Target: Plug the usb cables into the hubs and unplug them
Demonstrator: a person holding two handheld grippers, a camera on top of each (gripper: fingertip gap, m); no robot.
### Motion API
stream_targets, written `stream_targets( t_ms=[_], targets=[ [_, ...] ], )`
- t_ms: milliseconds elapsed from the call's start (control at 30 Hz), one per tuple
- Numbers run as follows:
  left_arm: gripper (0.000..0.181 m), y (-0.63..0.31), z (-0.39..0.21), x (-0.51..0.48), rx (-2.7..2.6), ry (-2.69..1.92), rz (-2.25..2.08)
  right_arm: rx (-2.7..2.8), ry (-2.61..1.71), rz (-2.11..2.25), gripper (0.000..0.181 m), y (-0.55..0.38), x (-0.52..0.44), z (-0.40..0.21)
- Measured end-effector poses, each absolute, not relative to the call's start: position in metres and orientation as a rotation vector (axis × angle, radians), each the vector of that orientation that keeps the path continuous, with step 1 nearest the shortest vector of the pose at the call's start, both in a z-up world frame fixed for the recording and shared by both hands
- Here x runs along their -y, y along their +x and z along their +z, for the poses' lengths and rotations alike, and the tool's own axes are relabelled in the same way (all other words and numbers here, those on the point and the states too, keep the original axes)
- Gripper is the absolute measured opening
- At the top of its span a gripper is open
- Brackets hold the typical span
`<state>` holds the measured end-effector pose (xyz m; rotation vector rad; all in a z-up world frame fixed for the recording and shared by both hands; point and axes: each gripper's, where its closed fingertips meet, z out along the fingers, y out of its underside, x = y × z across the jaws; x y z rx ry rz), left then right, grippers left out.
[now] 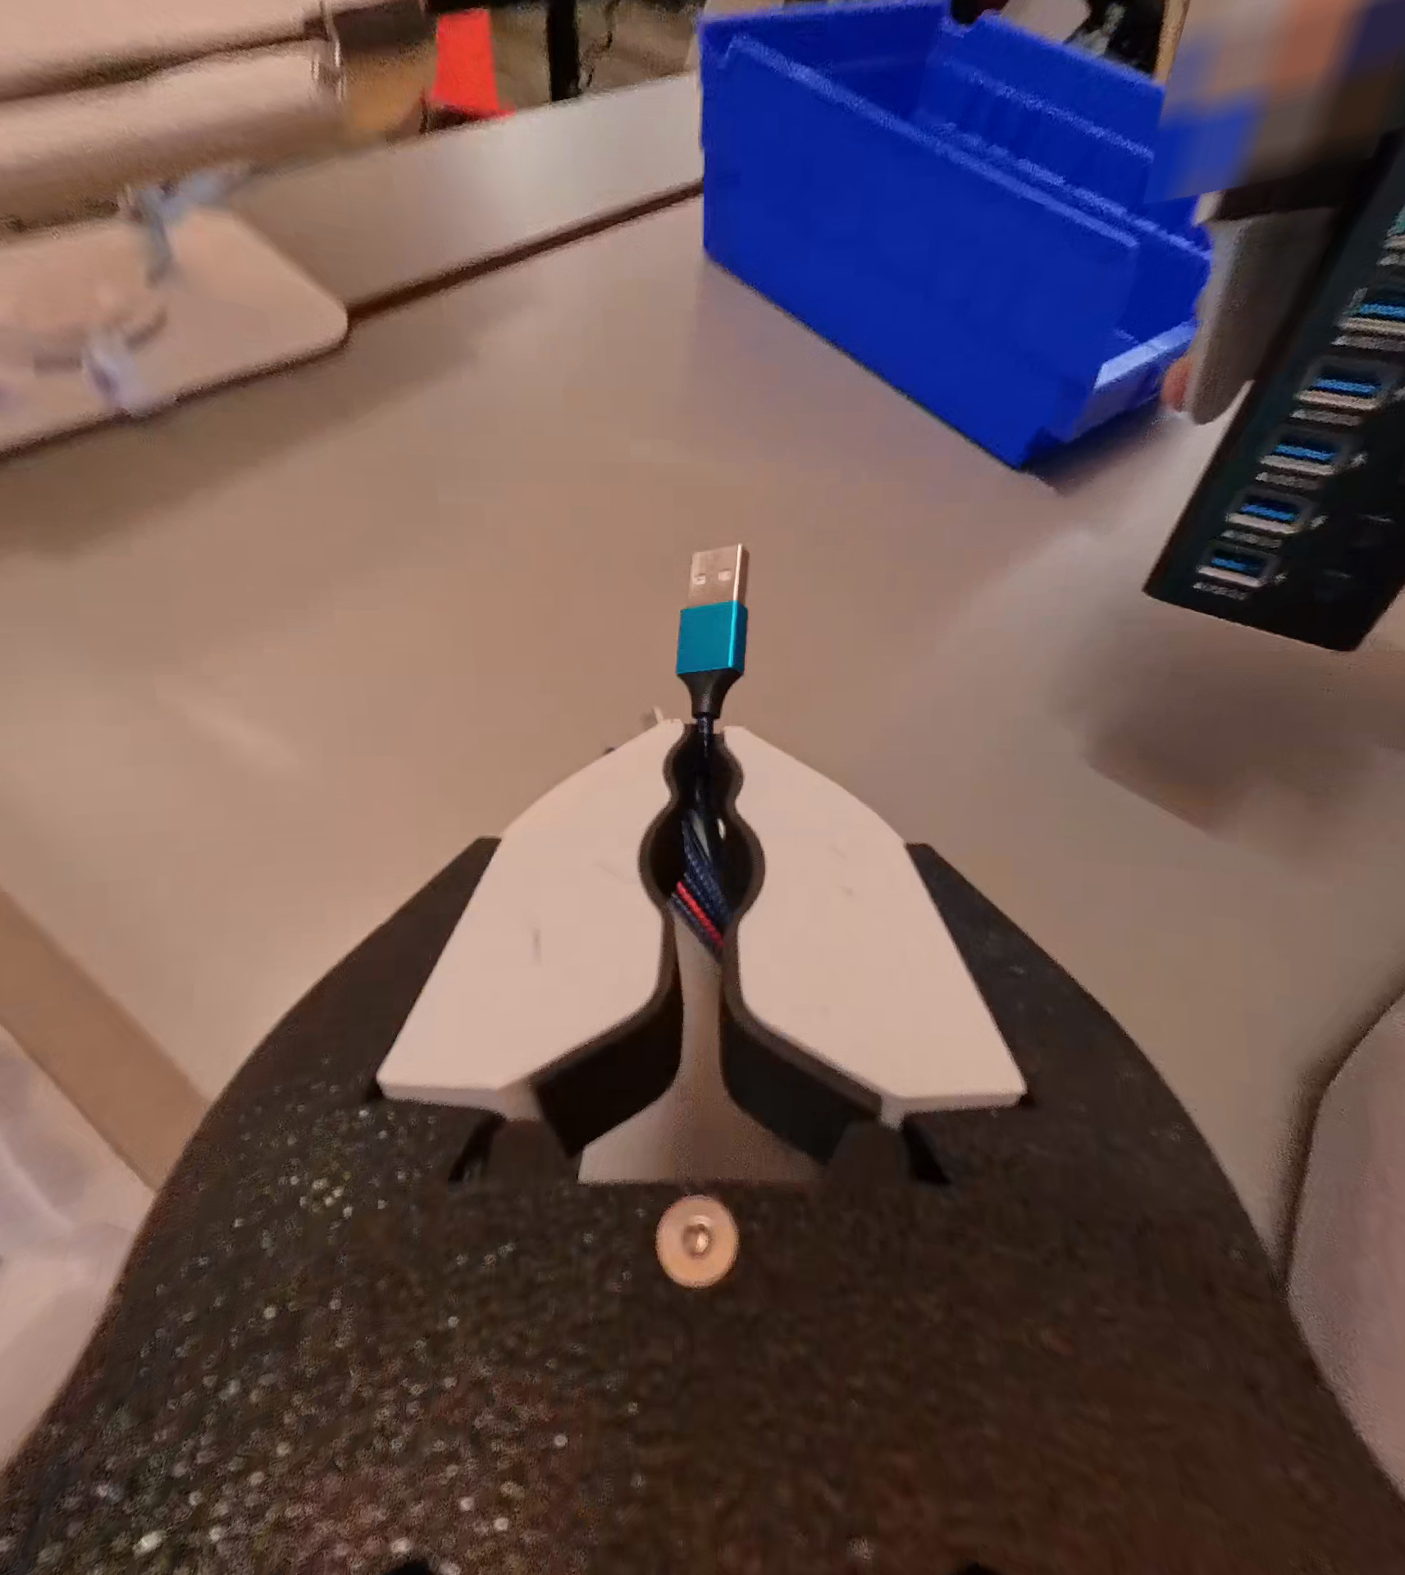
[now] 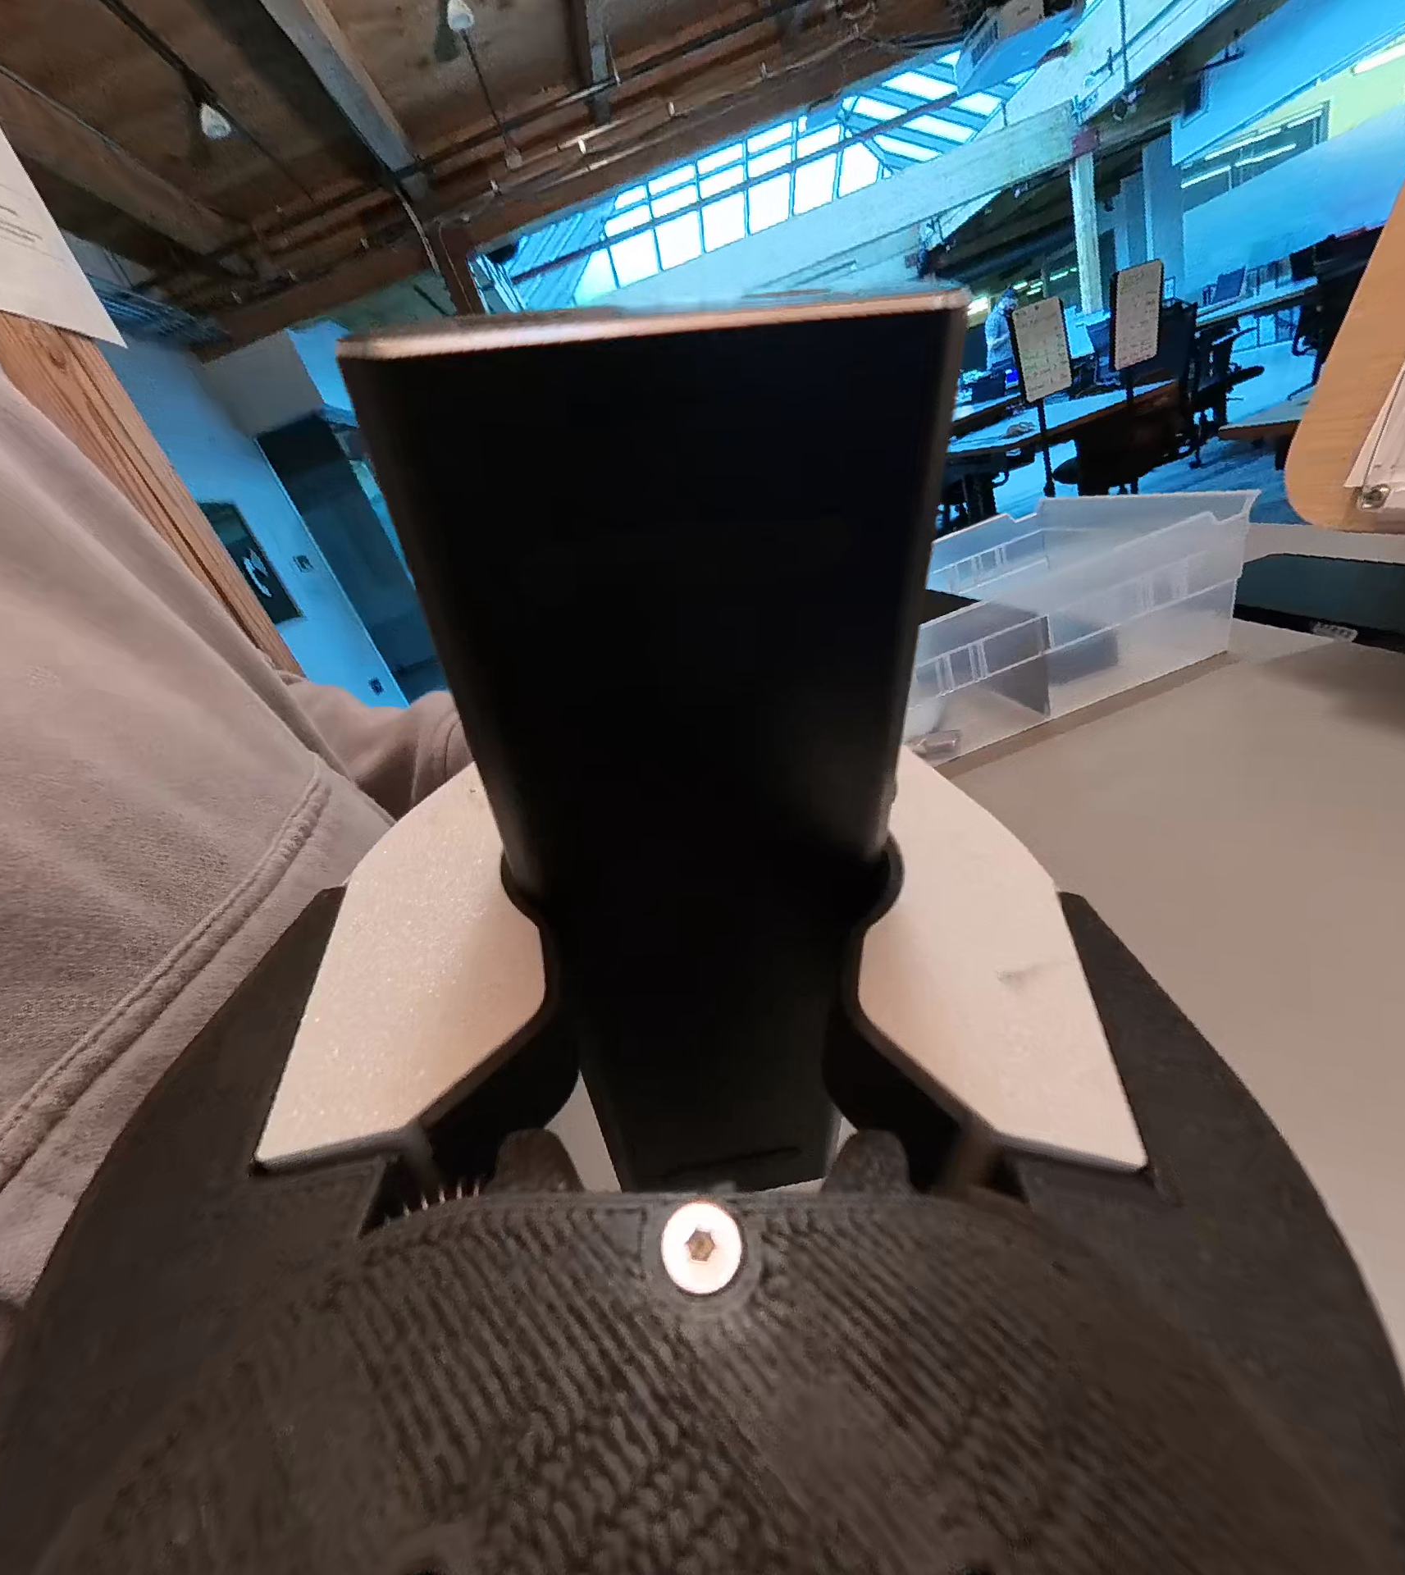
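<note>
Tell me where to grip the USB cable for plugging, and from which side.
Grip the USB cable on its braided cord just behind the teal plug, coming from the rear along its length, as the left gripper does. That leaves the metal tip free and pointing forward toward the hub.

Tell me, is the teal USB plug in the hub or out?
Out. The teal USB plug sticks up bare from the left hand-held gripper, clear of the black hub, which is held off to the right.
</note>
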<state>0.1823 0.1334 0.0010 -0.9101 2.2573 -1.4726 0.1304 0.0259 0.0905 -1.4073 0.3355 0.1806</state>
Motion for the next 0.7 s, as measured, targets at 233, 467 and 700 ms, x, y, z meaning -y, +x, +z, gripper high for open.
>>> stream_targets(
  t_ms=[233,467,700],
  targets=[
    [0.002,0.176,0.041,-0.121,-2.163,-0.556,-1.732,-0.317,-1.441,0.137,0.074,0.129,-0.030,0.093],
    [0.002,0.157,0.049,-0.107,-2.297,-0.447,-1.700,-0.323,-1.505,0.107,0.074,0.127,-0.035,0.081],
    [0.002,0.147,0.076,-0.081,-2.499,-0.168,-1.139,-0.322,-1.521,0.109,0.074,0.128,-0.036,0.075]
  ],
)
